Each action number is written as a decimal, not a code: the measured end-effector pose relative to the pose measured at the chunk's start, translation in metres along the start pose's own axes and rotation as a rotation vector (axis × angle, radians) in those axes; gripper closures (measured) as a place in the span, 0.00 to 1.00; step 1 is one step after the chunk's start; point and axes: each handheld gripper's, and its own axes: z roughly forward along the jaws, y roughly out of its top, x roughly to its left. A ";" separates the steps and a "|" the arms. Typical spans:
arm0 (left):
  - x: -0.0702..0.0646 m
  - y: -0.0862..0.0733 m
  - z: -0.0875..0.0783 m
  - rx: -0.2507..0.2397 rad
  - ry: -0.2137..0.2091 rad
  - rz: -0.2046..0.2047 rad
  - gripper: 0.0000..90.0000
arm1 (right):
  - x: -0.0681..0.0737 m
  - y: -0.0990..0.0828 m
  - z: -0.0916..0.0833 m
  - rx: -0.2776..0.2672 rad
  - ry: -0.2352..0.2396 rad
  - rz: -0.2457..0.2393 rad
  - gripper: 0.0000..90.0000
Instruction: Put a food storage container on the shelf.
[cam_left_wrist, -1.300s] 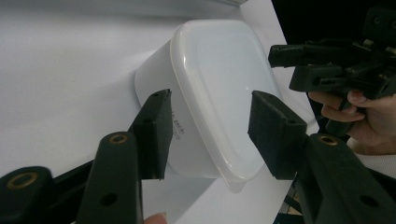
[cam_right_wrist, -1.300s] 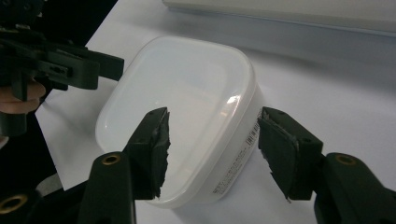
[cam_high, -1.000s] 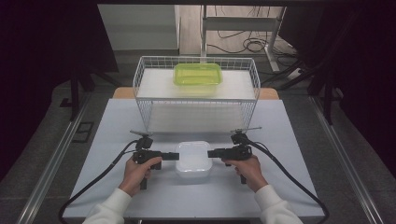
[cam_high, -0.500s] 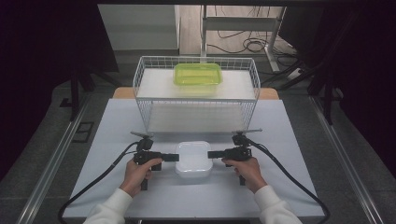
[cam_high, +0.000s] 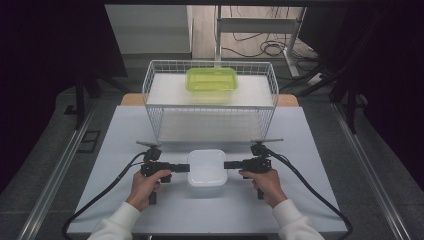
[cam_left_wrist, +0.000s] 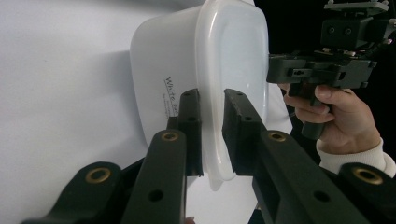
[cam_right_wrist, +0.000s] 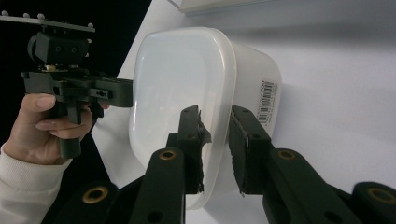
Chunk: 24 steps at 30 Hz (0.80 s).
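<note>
A white lidded plastic container (cam_high: 206, 167) stands on the table's near middle. My left gripper (cam_high: 186, 168) comes in level from its left, and my right gripper (cam_high: 227, 164) from its right. In the left gripper view the container (cam_left_wrist: 233, 56) has its rim between the black jaws of the left gripper (cam_left_wrist: 211, 95), which have just been closing and now press on it. In the right gripper view the right gripper (cam_right_wrist: 215, 112) pinches the lid edge of the container (cam_right_wrist: 177, 74), its jaws having just closed. A hand holds each gripper.
A white wire basket (cam_high: 210, 107) stands behind the container on the pale table (cam_high: 125, 130). A lime green lidded container (cam_high: 211, 80) lies at the back of the basket. Black cables trail from both grippers toward the table's front corners.
Both grippers' jaws have narrowed onto the white container's side rims. The hands and the container have stayed in place.
</note>
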 end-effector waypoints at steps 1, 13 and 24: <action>0.000 0.000 0.000 -0.003 -0.001 0.001 0.88 | 0.000 0.000 0.000 -0.002 0.000 -0.003 0.84; -0.003 0.000 -0.002 -0.013 0.009 0.027 0.89 | 0.004 0.000 -0.004 -0.018 0.000 -0.038 0.86; -0.012 0.003 -0.008 -0.024 0.020 0.066 0.88 | 0.018 0.002 -0.012 -0.048 0.002 -0.109 0.86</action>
